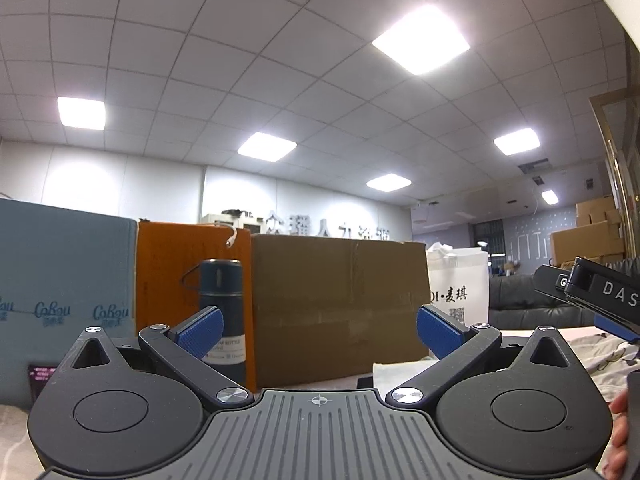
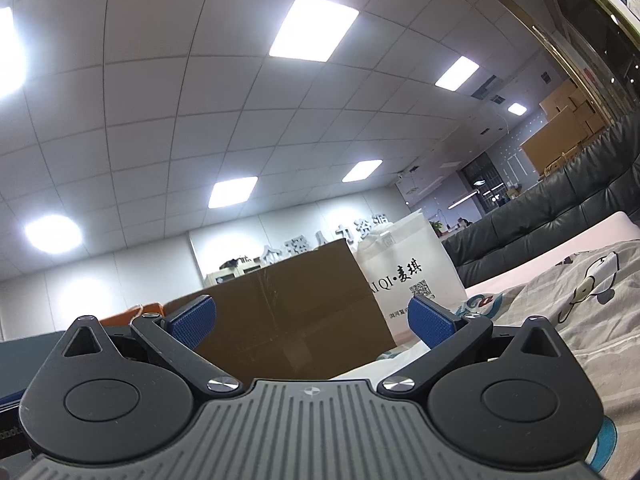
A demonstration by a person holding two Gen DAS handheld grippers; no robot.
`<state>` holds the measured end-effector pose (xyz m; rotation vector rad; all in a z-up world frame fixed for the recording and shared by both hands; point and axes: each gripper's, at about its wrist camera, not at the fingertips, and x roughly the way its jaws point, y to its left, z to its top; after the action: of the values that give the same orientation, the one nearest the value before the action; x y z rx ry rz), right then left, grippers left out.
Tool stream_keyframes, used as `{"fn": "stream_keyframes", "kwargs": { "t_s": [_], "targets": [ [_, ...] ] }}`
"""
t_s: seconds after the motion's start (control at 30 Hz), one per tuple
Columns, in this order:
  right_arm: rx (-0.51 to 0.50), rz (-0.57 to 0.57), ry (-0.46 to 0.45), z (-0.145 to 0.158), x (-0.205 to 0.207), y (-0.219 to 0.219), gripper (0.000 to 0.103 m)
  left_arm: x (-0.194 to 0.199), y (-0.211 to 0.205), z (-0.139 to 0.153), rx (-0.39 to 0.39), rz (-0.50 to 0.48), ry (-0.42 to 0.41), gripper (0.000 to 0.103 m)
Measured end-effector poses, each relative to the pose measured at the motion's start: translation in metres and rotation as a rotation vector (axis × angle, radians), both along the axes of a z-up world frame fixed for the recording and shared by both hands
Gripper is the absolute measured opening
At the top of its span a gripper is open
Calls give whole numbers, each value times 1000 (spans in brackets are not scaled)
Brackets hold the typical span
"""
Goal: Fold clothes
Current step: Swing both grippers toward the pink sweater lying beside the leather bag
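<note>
Both grippers, left (image 1: 319, 326) and right (image 2: 312, 320), have fingers spread wide and empty, pointing up at boxes, while the cloth (image 2: 560, 312) lies low at the lower right, nearer the right one.

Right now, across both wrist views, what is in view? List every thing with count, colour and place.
Printed garment: one, grey with cartoon figures, spread flat to the right, not gripped.
Cardboard box: one, brown, centre, behind the grippers.
Paper bag: one, white with black lettering, right of the box.
Flask: one, dark blue, upright, left of the box.
Orange box: one, behind the flask.
Blue-grey carton: one, far left.
Sofa: one, black, behind the garment.
Stacked cartons: several, brown, far right background.
Ceiling lights: several, white panels.
Left gripper: one, black with blue pads, open, empty.
Right gripper: one, same colours, open, empty.
Fingers: bare, partly visible at the left view's right edge.
</note>
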<state>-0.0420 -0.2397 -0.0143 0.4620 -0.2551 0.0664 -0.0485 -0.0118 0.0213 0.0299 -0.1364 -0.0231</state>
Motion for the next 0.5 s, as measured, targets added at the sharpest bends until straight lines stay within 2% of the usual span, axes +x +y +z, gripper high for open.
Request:
{"fn": "stream_keyframes", "kwargs": {
  "t_s": [0.2,0.37,0.5],
  "targets": [
    [25,6,-30,-3,-7,-2,103,-29,5,8,16,36,-10,103],
    [51,62,-105,-6,-17,-2,103,-60,18,10,-17,97,-22,103],
    [43,119,-91,3,-28,5,103,-85,25,15,-16,138,-56,103]
  ]
}}
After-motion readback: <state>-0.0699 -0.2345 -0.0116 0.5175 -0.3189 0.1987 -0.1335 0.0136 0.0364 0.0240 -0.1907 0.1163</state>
